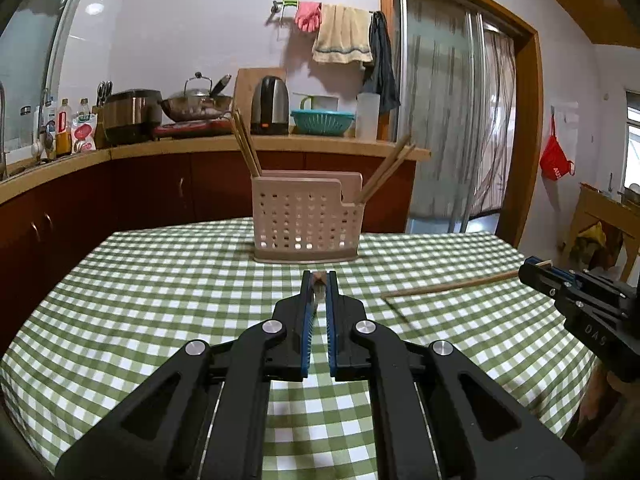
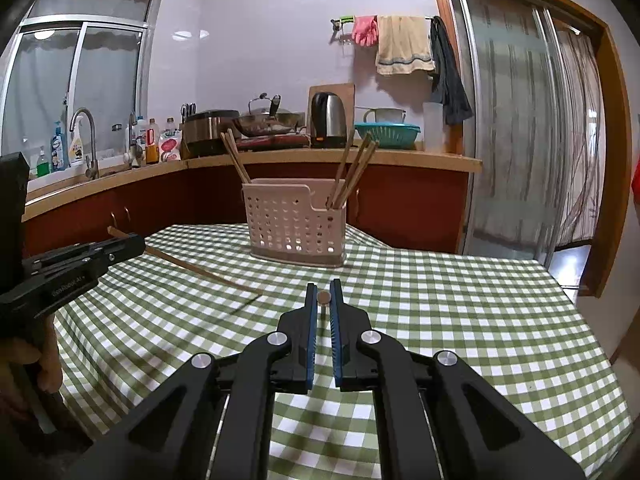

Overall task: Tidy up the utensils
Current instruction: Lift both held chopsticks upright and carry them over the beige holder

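Left gripper [image 1: 319, 280] is pinching a chopstick [image 2: 208, 271] near one end, its length crossing the table [image 1: 160, 280]. Right gripper [image 2: 324, 286] is clamping another chopstick [image 1: 448, 286] the same way. Both are facing the basket [image 1: 306, 220], probably for dropping in beside the sticks [image 2: 352, 172] already leaning there.

wooden chopsticks [image 1: 448, 286], perforated plastic holder [image 1: 306, 220], checked cloth tablecloth [image 1: 160, 280].

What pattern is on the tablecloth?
Green and white checks, on the tablecloth; the right wrist view shows it best.
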`<action>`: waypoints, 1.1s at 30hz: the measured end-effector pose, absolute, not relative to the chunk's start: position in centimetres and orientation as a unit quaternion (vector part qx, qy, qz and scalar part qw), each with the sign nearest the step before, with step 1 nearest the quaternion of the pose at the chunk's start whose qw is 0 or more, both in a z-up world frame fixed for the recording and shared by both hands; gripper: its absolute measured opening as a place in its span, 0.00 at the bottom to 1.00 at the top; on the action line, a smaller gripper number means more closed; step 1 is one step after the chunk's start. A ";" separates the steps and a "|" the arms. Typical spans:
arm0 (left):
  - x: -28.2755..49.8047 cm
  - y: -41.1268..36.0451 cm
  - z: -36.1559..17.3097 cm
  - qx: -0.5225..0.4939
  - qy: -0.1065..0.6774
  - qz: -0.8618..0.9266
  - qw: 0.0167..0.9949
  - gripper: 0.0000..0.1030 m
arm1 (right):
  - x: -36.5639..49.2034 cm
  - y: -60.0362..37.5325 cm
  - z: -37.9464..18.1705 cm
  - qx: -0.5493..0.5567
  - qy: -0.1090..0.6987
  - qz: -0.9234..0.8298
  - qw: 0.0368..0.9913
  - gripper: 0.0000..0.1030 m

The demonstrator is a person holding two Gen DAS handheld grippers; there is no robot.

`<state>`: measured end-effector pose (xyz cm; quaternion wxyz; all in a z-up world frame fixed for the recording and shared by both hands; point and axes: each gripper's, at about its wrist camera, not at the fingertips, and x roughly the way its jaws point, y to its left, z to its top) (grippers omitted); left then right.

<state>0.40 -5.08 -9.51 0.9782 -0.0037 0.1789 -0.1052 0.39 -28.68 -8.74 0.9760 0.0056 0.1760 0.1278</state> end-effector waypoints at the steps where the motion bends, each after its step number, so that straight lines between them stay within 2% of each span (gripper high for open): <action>1: 0.3 -5.0 -9.2 -0.005 0.176 -0.104 0.979 0.06 | 0.4 -28.6 -8.6 0.006 0.174 0.129 0.976 0.07; 15: 0.8 -2.7 -6.8 -0.026 0.162 -0.085 0.983 0.06 | 0.6 -28.4 -5.3 0.000 0.169 0.132 0.977 0.07; 33: 3.7 -2.0 -5.6 -0.011 0.175 -0.085 0.981 0.06 | 4.6 -27.4 -4.0 -0.011 0.198 0.149 0.969 0.07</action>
